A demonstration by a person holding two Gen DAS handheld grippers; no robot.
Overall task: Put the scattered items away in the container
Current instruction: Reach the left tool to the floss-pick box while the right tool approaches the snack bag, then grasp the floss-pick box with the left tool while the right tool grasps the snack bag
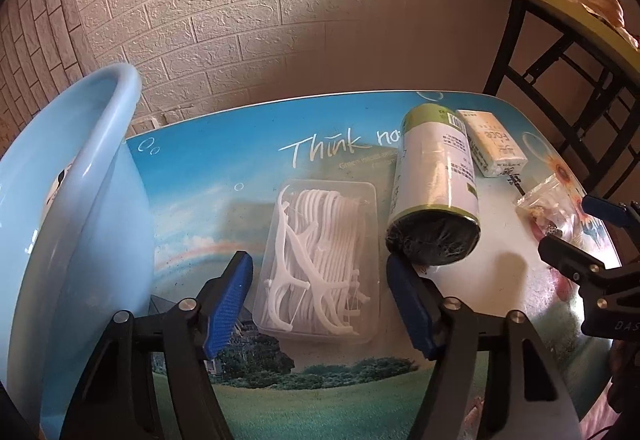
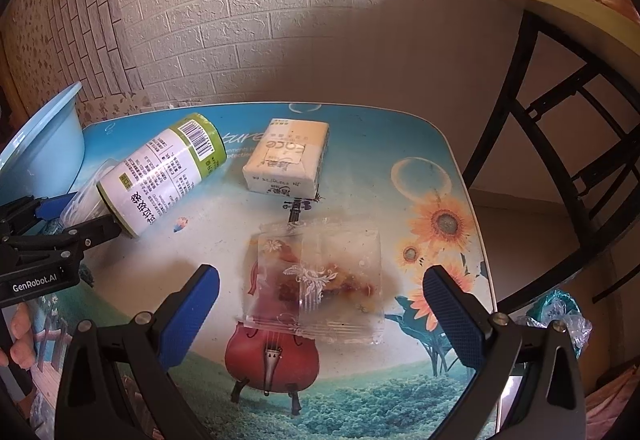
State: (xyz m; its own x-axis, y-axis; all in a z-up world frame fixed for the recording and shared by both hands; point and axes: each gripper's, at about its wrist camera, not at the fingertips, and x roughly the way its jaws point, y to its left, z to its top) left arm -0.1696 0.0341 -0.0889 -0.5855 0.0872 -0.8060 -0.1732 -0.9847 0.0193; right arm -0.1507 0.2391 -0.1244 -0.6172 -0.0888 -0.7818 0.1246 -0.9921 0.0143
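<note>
A light blue basin [image 1: 72, 176] stands at the table's left; it also shows in the right wrist view [image 2: 44, 144]. My left gripper [image 1: 320, 280] is open, its fingers on either side of a clear box of white floss picks [image 1: 320, 260]. A roll of bin bags with a green-white label [image 1: 436, 184] lies beside it, also in the right wrist view [image 2: 160, 176]. A cream tissue pack [image 2: 288, 156] lies behind. My right gripper [image 2: 320, 304] is open around a clear snack packet [image 2: 320, 280] lying flat; this gripper shows at the right of the left wrist view [image 1: 576, 236].
The table has a printed top with a cello and sunflowers [image 2: 440, 224]. A brick-pattern wall is behind. A second table with black legs [image 2: 560, 144] and cluttered top stands at the right. A plastic bag [image 2: 560, 316] lies on the floor by the table's right edge.
</note>
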